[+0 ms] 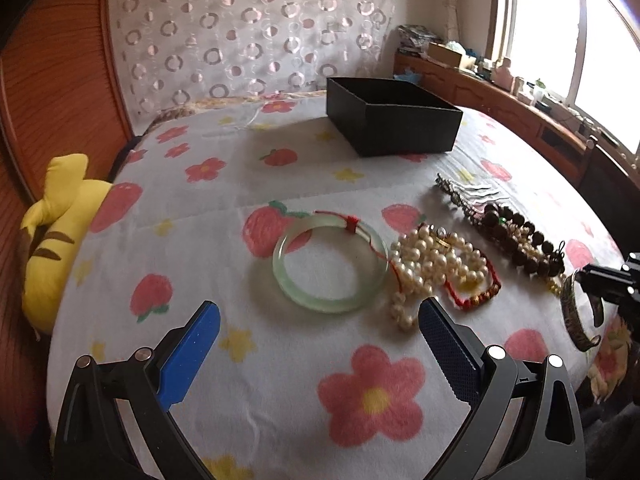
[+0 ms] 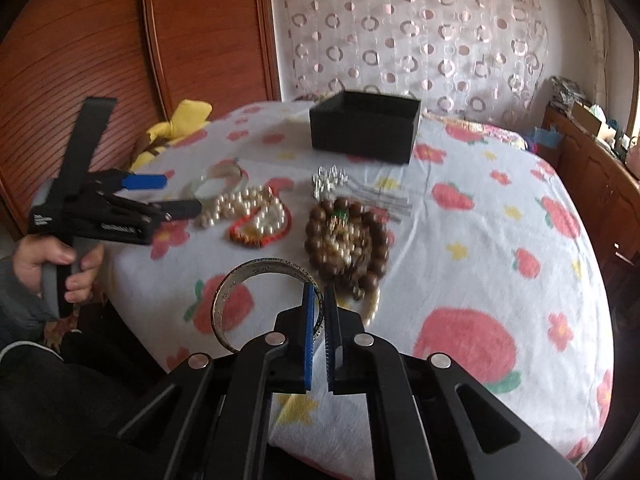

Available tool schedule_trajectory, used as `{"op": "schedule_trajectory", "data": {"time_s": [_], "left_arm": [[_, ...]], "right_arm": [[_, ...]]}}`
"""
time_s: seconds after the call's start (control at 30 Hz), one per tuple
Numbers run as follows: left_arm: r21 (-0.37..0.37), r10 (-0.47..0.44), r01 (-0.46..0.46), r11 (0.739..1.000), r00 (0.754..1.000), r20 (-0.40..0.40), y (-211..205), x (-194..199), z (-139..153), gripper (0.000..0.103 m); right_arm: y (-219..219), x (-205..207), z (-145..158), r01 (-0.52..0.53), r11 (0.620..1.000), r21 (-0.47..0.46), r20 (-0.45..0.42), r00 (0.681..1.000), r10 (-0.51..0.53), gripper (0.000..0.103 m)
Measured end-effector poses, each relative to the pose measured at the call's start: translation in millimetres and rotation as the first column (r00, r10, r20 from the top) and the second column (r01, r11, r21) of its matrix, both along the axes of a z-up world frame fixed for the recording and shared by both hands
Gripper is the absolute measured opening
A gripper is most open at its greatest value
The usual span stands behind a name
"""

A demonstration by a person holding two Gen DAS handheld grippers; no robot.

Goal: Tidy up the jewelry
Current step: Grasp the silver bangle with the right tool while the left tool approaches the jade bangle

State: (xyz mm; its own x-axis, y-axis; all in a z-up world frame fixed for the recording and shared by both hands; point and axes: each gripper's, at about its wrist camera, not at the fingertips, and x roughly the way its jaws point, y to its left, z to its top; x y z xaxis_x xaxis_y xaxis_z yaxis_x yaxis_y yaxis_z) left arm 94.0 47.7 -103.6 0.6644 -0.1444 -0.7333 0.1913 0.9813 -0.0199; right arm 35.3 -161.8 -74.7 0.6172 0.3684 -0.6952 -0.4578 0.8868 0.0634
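Observation:
Jewelry lies on a flowered cloth. A pale green jade bangle (image 1: 330, 266) sits just ahead of my open, empty left gripper (image 1: 318, 320). Beside it lie a pearl necklace (image 1: 430, 260), a red bead bracelet (image 1: 476, 290), brown wooden beads (image 1: 524, 240) and a crystal hair piece (image 1: 460, 196). My right gripper (image 2: 319, 300) is shut on a silver cuff bangle (image 2: 256, 280), held just above the cloth near the front edge. The cuff (image 1: 576, 316) also shows in the left wrist view. A black open box (image 1: 390, 114) stands at the far side; it also shows in the right wrist view (image 2: 364, 126).
A yellow plush toy (image 1: 56, 236) lies at the left edge of the bed. A wooden headboard (image 1: 48, 80) stands to the left, a wooden sideboard (image 1: 520, 108) with clutter under a window to the right. A patterned curtain hangs behind.

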Motion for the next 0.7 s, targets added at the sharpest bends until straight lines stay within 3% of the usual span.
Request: {"op": "schedule_trajectory", "data": {"time_s": [0.03,0.17,0.23,0.4,0.7], "left_arm": [[-0.003,-0.005,0.005,1.0,1.0,-0.001,0,3,0,0.096],[-0.014,-0.013,0.013,1.0,1.0,-0.017,1,15,-2,0.074],[-0.03,-0.012,0.011,0.999,1.0,-0.019,4,19,-2,0.07],[-0.043,-0.033,0.031,0.999,0.999,-0.041,5,20,-5,0.069],[0.001,-0.06,0.06,0.998,0.997,-0.054,-6,34,-6,0.071]], "right_arm": [[0,2,3,0.0,1.0,0.001,0.008,1.0,0.0,0.006],[1,8,10,0.004,1.0,-0.002,0.033,0.999,-0.004,0.006],[1,10,12,0.007,1.0,0.001,0.039,0.999,-0.007,0.006],[0,11,15,0.011,1.0,0.008,0.049,0.999,-0.012,0.006],[2,15,16,0.015,1.0,0.003,0.061,0.998,-0.015,0.006]]}}
